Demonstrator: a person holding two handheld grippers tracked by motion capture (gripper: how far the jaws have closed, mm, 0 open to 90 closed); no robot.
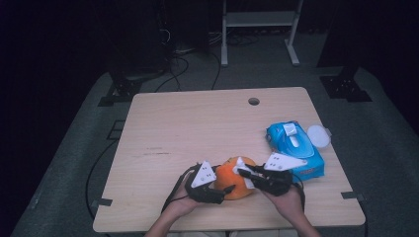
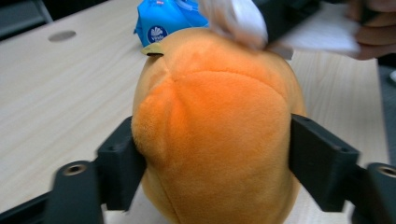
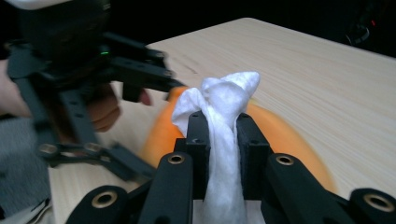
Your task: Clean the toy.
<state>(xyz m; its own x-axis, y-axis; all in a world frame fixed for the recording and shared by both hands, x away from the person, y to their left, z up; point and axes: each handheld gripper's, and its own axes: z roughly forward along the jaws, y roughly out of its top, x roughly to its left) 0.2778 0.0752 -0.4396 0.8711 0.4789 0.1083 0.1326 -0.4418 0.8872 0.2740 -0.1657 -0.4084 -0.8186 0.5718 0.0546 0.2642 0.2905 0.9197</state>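
An orange plush toy (image 1: 233,181) lies near the table's front edge. My left gripper (image 1: 223,190) holds it from the left. In the left gripper view its two black jaws press on the toy's sides (image 2: 210,140), and the fabric dents at the left pad. My right gripper (image 1: 243,171) comes in from the right, shut on a bunched white wipe (image 3: 223,126) that rests on the top of the toy (image 3: 285,135). The wipe (image 2: 238,21) also shows at the top of the left gripper view, against the toy's upper end.
A blue pack of wipes (image 1: 295,147) lies right of the toy, with a round white lid (image 1: 318,136) beside it. The wooden table (image 1: 197,123) has a cable hole (image 1: 253,101) near its far edge. Cables and a metal stand are on the floor behind.
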